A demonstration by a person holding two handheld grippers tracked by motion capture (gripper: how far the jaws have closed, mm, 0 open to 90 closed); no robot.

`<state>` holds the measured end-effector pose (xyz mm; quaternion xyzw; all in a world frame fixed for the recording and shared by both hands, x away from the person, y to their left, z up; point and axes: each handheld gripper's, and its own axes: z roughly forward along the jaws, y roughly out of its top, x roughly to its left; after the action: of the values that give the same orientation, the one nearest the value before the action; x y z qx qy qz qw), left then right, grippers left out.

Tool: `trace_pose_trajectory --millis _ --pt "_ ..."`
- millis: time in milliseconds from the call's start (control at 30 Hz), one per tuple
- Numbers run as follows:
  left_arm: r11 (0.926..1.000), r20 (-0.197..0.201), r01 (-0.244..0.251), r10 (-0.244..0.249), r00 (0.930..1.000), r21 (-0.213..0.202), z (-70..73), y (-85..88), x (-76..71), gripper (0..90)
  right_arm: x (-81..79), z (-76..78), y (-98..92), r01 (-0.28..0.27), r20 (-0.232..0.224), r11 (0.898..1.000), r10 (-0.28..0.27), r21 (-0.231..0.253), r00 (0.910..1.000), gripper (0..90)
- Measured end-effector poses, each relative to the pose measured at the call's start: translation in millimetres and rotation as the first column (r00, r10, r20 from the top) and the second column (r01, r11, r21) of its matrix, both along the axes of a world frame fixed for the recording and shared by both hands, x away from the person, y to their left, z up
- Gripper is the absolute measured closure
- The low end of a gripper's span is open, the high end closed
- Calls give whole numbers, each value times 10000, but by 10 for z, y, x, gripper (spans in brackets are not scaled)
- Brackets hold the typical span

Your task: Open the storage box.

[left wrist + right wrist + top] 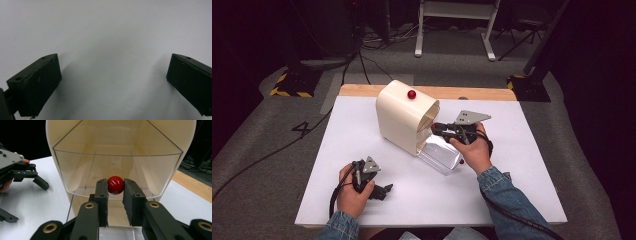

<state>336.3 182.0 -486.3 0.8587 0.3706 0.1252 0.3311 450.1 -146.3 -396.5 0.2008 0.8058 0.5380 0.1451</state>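
A cream box stands on the white table with a red ball on its top. Its clear front bin is tilted open toward me. My right gripper reaches in from the right, at the bin's top edge. In the right gripper view its jaws are shut on a red knob at the clear wall. My left gripper rests low near the table's front left. Its jaws stand wide open over bare table with nothing between them.
A wooden strip runs along the table's far edge. Grey carpet, cables and stand legs lie beyond it. A small red piece shows at the clear bin's lower right corner. Bare table lies between my two hands.
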Motion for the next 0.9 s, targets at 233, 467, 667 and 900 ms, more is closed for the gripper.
trace_pose_trajectory --millis 233,467,667,900 --pt "10000 1 3 -3 10000 -2 0 0 -1 0 -53 33 -40 -6 34 10000 6 -81 10000 745" --pt "10000 3 1 -1 10000 -2 0 0 0 0 -166 86 -233 -15 11 10000 15 3 10000 745" --pt "10000 0 -2 2 10000 1 0 0 0 0 -266 124 -397 -20 20 10000 20 39 10000 745" --pt "10000 -1 2 -2 10000 1 0 1 0 0 -340 112 -548 75 42 10000 -75 50 10000 744"
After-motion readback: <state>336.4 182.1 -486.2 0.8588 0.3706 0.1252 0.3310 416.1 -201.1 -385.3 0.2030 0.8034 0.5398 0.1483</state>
